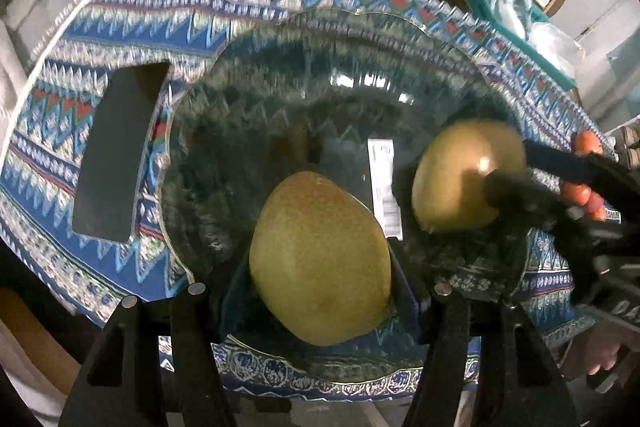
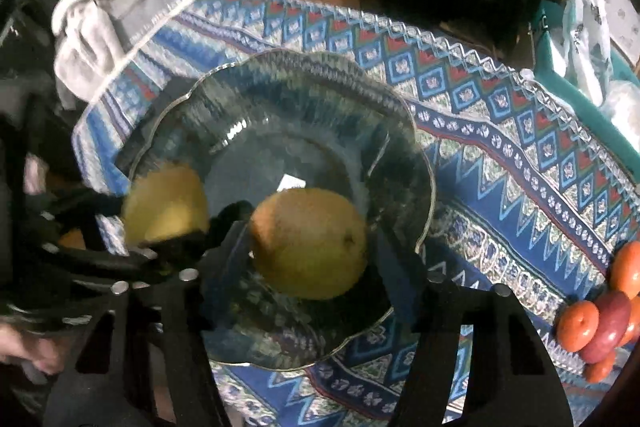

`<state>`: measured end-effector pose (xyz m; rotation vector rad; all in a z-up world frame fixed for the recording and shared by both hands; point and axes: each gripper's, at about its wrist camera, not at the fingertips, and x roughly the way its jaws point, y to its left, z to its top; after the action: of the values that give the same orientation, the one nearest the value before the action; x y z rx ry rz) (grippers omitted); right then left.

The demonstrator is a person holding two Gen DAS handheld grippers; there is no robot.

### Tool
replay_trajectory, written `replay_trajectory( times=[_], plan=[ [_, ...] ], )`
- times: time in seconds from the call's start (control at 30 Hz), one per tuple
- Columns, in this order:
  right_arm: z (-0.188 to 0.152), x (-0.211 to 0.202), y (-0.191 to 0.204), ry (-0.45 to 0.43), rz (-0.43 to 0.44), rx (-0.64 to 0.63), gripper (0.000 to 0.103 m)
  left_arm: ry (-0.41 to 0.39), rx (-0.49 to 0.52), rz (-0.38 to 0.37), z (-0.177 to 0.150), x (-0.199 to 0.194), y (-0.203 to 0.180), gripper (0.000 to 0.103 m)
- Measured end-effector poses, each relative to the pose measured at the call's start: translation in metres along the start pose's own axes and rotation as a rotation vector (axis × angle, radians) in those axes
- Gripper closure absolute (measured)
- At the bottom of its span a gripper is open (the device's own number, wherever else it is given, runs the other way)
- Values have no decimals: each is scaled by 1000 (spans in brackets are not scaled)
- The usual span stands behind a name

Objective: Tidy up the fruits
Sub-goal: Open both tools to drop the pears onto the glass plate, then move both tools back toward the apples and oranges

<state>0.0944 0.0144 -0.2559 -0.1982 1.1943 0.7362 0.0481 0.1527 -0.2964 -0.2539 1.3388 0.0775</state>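
The cloth is the largest thing: a woven table cover with blue, white and red zigzag and diamond bands, and a toothed fringe along its far edge. On it stands a wide bowl of clear glass, with a wavy scalloped rim and fine ribs, so the pattern shows through it. A white label is seen through the glass bottom. A dark flat rectangle lies on the cloth just beside the bowl.

Two pears are over the bowl. The left pear is yellow-green, speckled, egg-shaped, and it sits between the two black fingers of the left gripper, which are clamped on its sides. The right pear is more brown-yellow, with a small dark spot at its end; the right gripper has its fingers against both sides of it, pressed on it. Both grippers point steeply down into the bowl, side by side, near each other.

At the cloth's edge lies a small heap of fruits, round orange ones and one dark red, smooth and shiny.

A hand shows at the left gripper's handle.
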Motion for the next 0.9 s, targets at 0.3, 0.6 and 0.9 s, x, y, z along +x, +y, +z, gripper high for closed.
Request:
replay_trajectory(
  times=[0.3, 0.6, 0.9],
  plan=[
    [-4, -10, -1, -14, -16, -5, 38, -128, 77, 56, 1, -33, -18, 22],
    [-10, -54, -15, -111, -27, 35, 32, -175, 156, 45, -2, -54, -48, 22],
    [-23, -101, -44, -194, -82, 93, 25, -237, 203, 8, -2, -79, -85, 22]
  ],
)
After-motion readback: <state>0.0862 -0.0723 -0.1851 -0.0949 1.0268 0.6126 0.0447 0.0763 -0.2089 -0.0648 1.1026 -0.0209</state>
